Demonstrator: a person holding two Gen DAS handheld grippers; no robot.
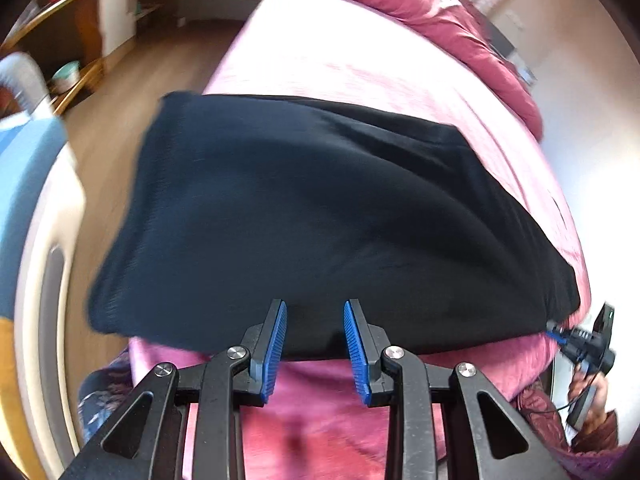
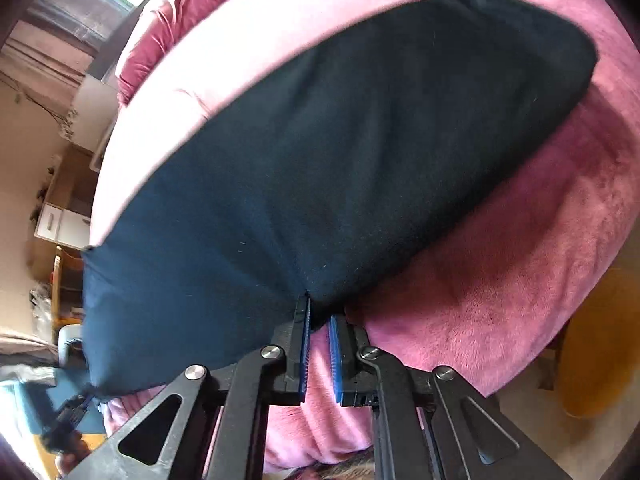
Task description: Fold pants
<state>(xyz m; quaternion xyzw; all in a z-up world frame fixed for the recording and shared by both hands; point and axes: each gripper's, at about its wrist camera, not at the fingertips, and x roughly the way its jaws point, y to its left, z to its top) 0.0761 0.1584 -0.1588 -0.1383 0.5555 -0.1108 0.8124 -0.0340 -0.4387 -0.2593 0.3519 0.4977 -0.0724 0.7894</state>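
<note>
Dark pants [image 1: 320, 216] folded into a broad slab, lying across the pink bed [image 1: 360, 60]. Left gripper [image 1: 315, 308] at the near edge, blue fingers [image 1: 276, 344] spread wide, empty. Right gripper [image 2: 319, 312] at the pants' [image 2: 320, 152] near corner, fingers [image 2: 305, 344] narrowly parted; grip on cloth impossible to tell.

Motion blur smears the pants [image 1: 320, 216], whose near corner hides the right tongs [image 2: 318, 312] tips.

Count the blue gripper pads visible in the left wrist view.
3: two on the left gripper, one pad per finger, at bottom centre before the black pants; one on the right gripper at the pants' right corner.
</note>
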